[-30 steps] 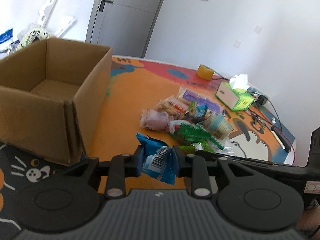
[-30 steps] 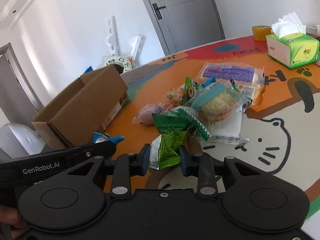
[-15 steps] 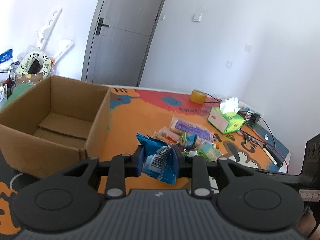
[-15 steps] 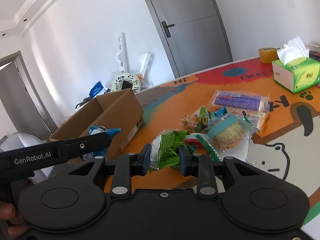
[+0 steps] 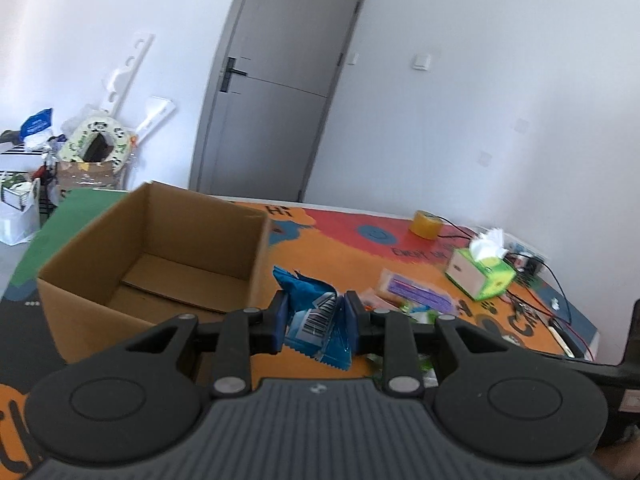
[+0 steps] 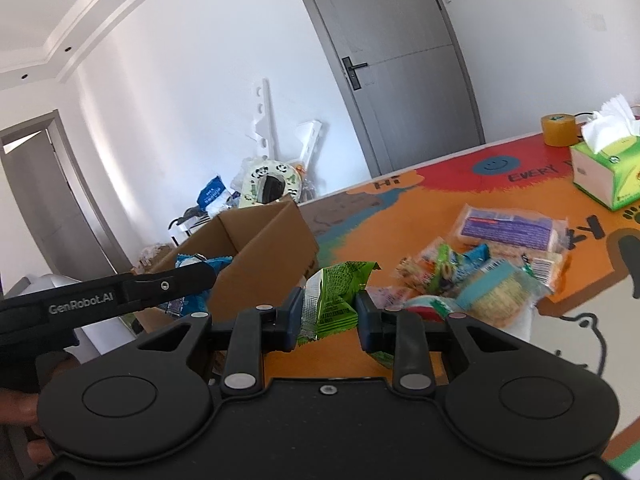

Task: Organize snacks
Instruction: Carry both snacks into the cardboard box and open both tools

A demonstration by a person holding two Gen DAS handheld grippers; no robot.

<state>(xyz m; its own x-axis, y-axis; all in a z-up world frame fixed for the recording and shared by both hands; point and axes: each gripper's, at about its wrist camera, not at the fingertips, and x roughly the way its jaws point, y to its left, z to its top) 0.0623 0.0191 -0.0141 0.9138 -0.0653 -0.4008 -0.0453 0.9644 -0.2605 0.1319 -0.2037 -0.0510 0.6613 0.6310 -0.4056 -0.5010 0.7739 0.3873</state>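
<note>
My left gripper (image 5: 316,322) is shut on a blue snack packet (image 5: 320,320) and holds it in the air just right of the open cardboard box (image 5: 160,256). The box looks empty inside. My right gripper (image 6: 328,316) is shut on a green snack packet (image 6: 336,300), raised above the table. In the right wrist view the left gripper's arm (image 6: 120,300) reaches in front of the box (image 6: 260,248). A pile of several snack packets (image 6: 480,276) lies on the orange mat to the right; it also shows in the left wrist view (image 5: 412,300).
A green tissue box (image 5: 480,276) and a roll of yellow tape (image 5: 426,224) stand at the far right of the table, with cables (image 5: 540,300) beside them. Clutter and a grey door (image 5: 276,100) lie beyond the table.
Both grippers have risen and tilted up with their packets held. The left one has moved closer to the box; the snack pile sits lower and farther in both views.
</note>
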